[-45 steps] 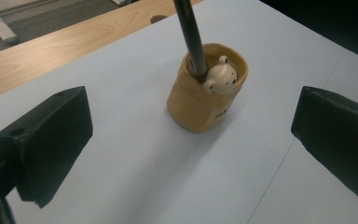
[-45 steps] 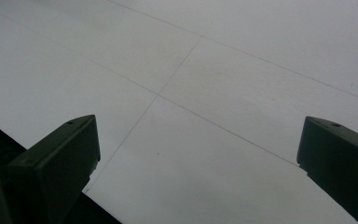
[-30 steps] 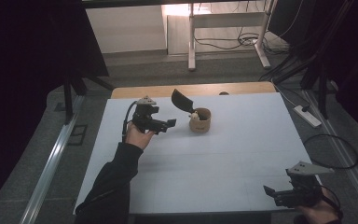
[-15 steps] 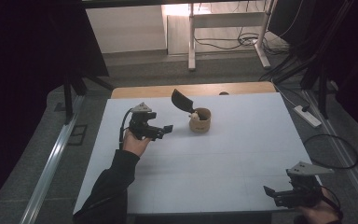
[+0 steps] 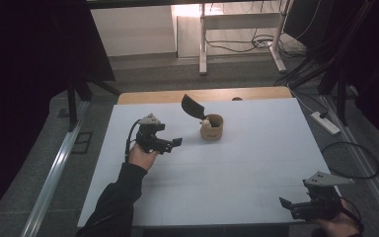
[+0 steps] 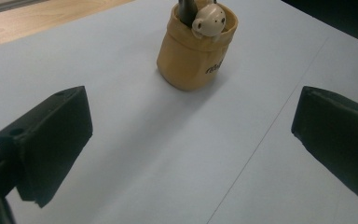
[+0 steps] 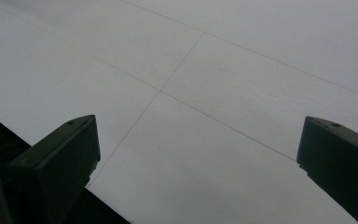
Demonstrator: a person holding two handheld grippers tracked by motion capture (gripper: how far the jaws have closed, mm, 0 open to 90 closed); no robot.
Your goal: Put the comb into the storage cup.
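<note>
We see the left tongs (image 5: 175, 143) held above the worktop (image 5: 256, 163) at about 9 o'clock from its middle, jaws spread wide and gripping nothing. In the left gripper view the two black jaws stand far apart at the sides of the frame, with bare white surface between them and nothing touching either one. They point toward the tan cup (image 6: 196, 51), which stands upright ahead of them, near but clearly apart. In the high view the tan cup (image 5: 211, 127) sits at about 12 o'clock from the worktop's middle, toward the far edge. A small cream bear figure (image 6: 208, 21) peeks over its rim, and a black spatula (image 5: 192, 105) rises from the cup, leaning toward 10 o'clock.

The right tongs (image 5: 288, 206) hang over the near right corner of the worktop, at about 5 o'clock, also wide open and empty. In the right gripper view the jaws frame plain white surface crossed by thin seams, and the worktop's near edge cuts across the lower left of that frame, just beside the left jaw.

Between the two tongs the white surface lies open, as does the stretch from the cup toward 3 o'clock. A strip of bare wood (image 5: 153, 97) shows along the far edge, just beyond the cup.
</note>
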